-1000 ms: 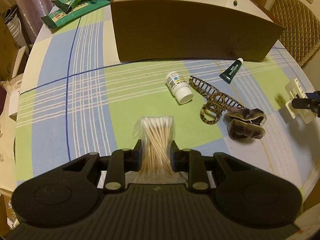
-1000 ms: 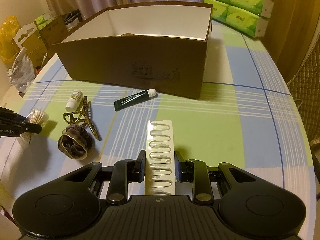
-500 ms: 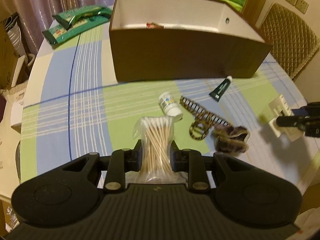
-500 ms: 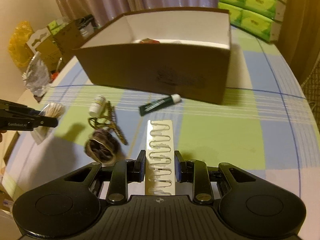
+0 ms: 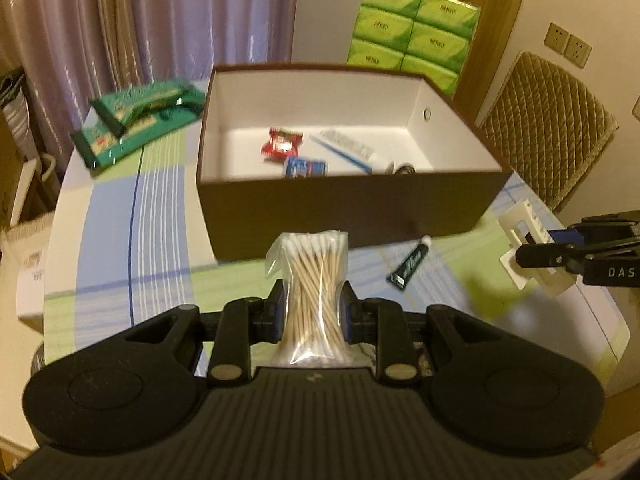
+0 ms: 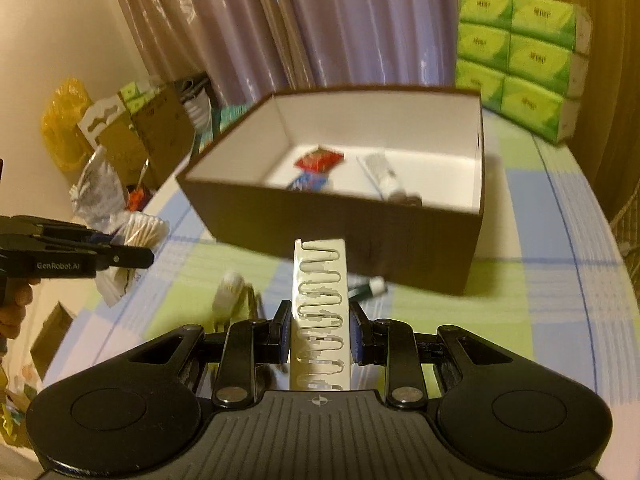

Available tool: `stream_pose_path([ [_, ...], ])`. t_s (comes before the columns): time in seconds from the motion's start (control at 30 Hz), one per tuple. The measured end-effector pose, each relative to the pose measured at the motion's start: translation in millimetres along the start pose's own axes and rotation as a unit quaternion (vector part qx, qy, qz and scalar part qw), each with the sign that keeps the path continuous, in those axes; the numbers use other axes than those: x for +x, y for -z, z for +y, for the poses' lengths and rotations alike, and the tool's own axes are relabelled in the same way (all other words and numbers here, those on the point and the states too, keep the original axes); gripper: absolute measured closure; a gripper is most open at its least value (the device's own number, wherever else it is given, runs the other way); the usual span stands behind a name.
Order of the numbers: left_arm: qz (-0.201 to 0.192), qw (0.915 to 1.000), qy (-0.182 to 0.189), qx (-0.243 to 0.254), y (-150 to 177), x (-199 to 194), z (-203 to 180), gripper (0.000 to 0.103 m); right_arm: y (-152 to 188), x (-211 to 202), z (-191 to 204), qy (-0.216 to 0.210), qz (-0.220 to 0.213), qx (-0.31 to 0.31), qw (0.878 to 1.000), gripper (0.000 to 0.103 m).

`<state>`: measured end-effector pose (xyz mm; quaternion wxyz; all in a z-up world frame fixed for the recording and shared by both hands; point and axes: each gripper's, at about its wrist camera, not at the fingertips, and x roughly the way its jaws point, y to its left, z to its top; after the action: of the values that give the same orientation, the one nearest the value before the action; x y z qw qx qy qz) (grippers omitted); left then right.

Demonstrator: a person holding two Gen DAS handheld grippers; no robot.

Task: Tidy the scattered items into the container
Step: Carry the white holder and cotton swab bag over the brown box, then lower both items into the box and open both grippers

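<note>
The checked worktop point(image 5: 120, 240) carries the brown container point(image 5: 340, 208). Its whole white floor is seen only in the left wrist view. A small white bottle point(image 6: 228, 292) is shown only in the right wrist view. "GenRobot.AI" is read on the left gripper point(image 6: 150, 258), "DAS" on the right gripper point(image 5: 516, 254). The bag of cotton swabs point(image 5: 314, 288) is gripped by the left fingers, the white clip card point(image 6: 320, 312) by the right fingers. Both are held lengthwise toward the container, clear of the worktop. A green tube point(image 5: 410, 266) lies just before the container, cap toward it.
</note>
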<state>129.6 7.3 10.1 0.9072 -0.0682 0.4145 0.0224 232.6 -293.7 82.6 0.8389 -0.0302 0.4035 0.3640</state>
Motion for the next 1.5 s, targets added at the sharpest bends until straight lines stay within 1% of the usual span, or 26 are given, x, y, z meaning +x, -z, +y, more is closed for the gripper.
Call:
stream_pose_path([
  [0.23,-0.025,0.9995,-0.003,0.021,-38,9,1,0.081,-38,1,-3,0.005,-0.031,-0.023,0.999,0.078],
  [0.4,-0.034,0.9989,-0.010,0.031,-71,26,8,0.081,-72,9,-10,0.013,-0.055,-0.036,0.998,0.078],
  [0.57,-0.035,0.9983,-0.014,0.044,-104,48,13,0.081,-107,26,-20,0.023,-0.064,-0.046,0.997,0.078],
  [0.73,-0.015,0.9989,-0.015,0.042,-130,81,20,0.081,-134,47,-32,0.032,-0.060,-0.051,0.996,0.078],
  [0.9,0.011,0.9986,-0.030,0.043,-143,116,26,0.081,-148,71,-48,0.041,-0.049,-0.046,0.997,0.078],
  [0.97,0.027,0.9979,-0.035,0.047,-145,131,28,0.081,-150,80,-54,0.044,-0.042,-0.044,0.997,0.078],
  [1.17,0.066,0.9931,-0.057,0.078,-146,167,28,0.081,-153,103,-73,0.056,-0.021,-0.033,0.998,0.078],
  [1.5,0.098,0.9853,-0.080,0.115,-151,205,24,0.081,-156,125,-89,0.061,0.002,-0.027,0.998,0.078],
])
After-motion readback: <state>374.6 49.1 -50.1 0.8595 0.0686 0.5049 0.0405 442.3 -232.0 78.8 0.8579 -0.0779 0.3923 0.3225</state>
